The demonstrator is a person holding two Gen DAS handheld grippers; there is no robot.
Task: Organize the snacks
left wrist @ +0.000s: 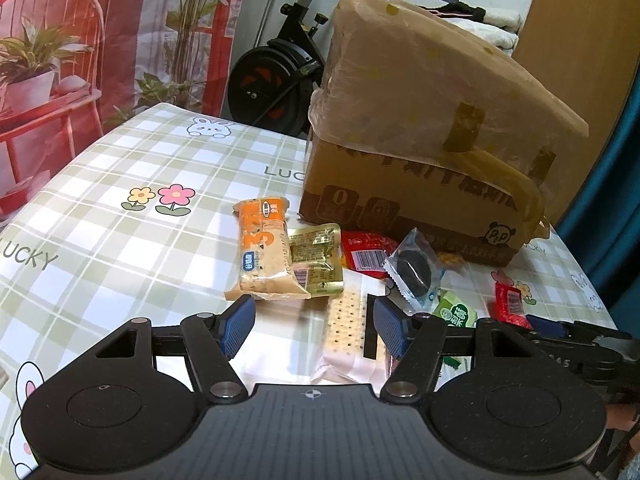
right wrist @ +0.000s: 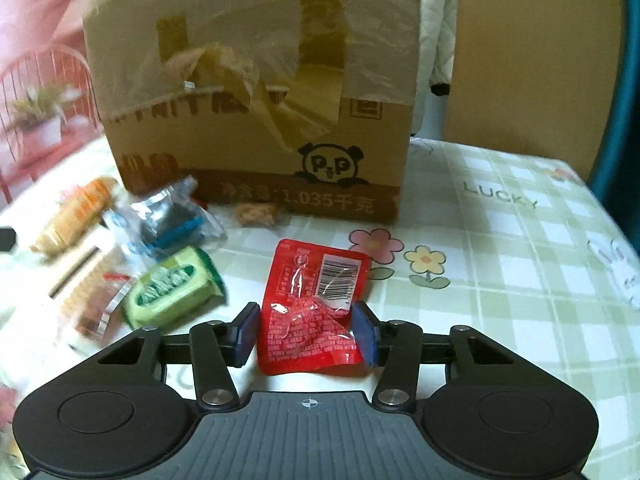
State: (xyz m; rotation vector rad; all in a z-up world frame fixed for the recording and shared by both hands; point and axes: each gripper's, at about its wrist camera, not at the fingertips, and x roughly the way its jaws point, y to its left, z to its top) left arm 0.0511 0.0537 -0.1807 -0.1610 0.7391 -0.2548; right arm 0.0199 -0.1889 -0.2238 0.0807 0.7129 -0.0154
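Observation:
A pile of snack packets lies on the checked tablecloth before a cardboard box (left wrist: 416,168). My left gripper (left wrist: 314,330) is open, its blue pads on either side of a pink biscuit packet (left wrist: 344,336), not touching it. Beyond it lie an orange cracker packet (left wrist: 262,250), a gold packet (left wrist: 316,258), a red packet (left wrist: 366,254), a dark cookie packet (left wrist: 414,272) and a green packet (left wrist: 456,314). My right gripper (right wrist: 306,330) has its pads close on both sides of a red packet (right wrist: 316,308) that lies on the table. The box (right wrist: 256,92) stands behind it.
A green packet (right wrist: 172,288), a blue-and-silver packet (right wrist: 176,220) and an orange packet (right wrist: 76,212) lie left of the right gripper. A small brown snack (right wrist: 256,212) lies at the box's foot. An exercise bike (left wrist: 280,68) stands behind the table's far edge.

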